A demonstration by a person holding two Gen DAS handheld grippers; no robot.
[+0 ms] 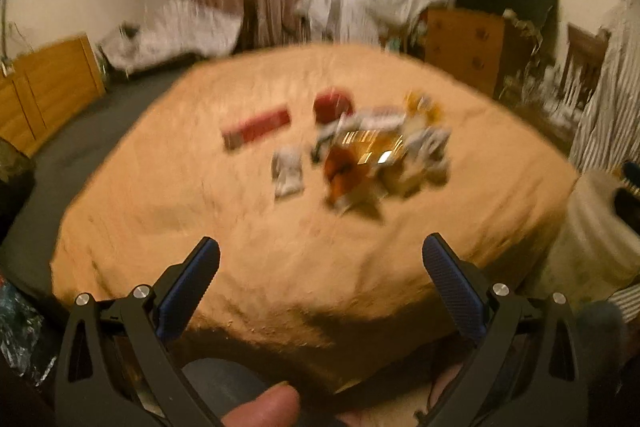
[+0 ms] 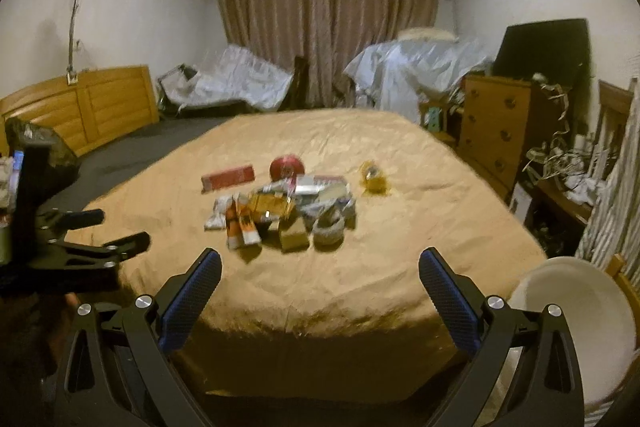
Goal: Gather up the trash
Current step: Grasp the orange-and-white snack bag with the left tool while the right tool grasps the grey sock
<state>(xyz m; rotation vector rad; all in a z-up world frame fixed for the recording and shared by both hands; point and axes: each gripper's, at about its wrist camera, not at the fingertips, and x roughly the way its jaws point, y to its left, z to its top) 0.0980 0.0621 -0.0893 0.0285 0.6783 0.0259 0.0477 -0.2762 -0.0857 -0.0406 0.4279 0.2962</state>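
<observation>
A pile of trash (image 2: 288, 215) lies in the middle of a bed with a tan cover (image 2: 400, 267): wrappers, small boxes, a gold foil pack. A flat red box (image 2: 228, 177), a round red tin (image 2: 286, 167) and a yellow wrapper (image 2: 374, 177) lie behind it. The pile also shows, blurred, in the left wrist view (image 1: 372, 155). My left gripper (image 1: 320, 251) is open and empty above the bed's near edge. My right gripper (image 2: 320, 263) is open and empty, short of the pile. The left gripper (image 2: 116, 231) also shows in the right wrist view.
A white bin (image 2: 576, 319) stands at the bed's near right corner. A wooden dresser (image 2: 496, 135) and cluttered shelves stand to the right. A wooden headboard (image 2: 100, 107) is at the left, and sheet-covered furniture (image 2: 408, 71) stands before the curtain.
</observation>
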